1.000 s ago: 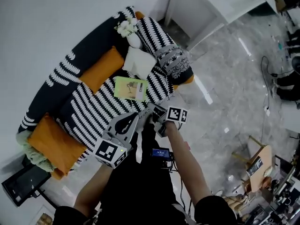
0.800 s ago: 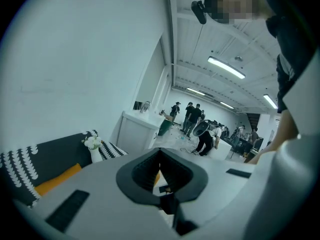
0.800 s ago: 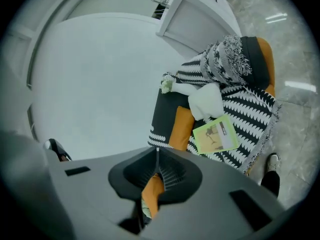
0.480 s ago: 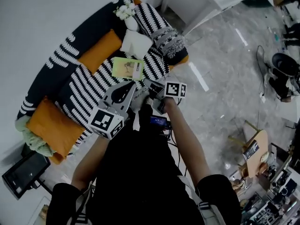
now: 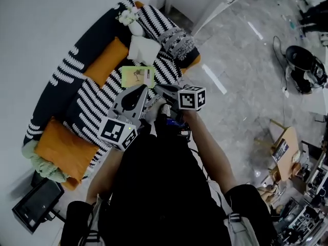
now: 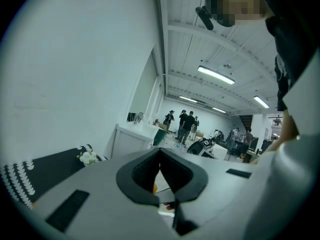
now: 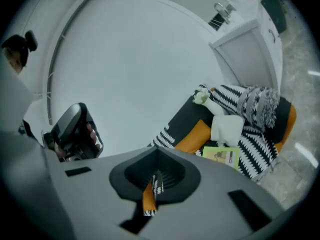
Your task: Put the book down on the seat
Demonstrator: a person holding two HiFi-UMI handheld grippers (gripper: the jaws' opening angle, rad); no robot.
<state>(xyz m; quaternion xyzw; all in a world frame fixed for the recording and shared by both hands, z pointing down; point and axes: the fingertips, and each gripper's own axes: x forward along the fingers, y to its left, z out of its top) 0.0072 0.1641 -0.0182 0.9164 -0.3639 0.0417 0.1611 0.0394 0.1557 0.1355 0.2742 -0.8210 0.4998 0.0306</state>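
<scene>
The book point(image 5: 138, 77) lies flat on the striped sofa point(image 5: 87, 102), clear of the left gripper point(image 5: 139, 90) and right gripper point(image 5: 161, 89), both pressed together and empty.

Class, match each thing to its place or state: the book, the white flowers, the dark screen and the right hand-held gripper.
Things:
1 book
2 white flowers
3 dark screen
4 right hand-held gripper

Places or states:
a on the floor beside the sofa
b shut, holding nothing
c flat on the striped seat
d at the sofa's far end

Pairs: 1-c; 2-d; 3-a; 4-b
</scene>
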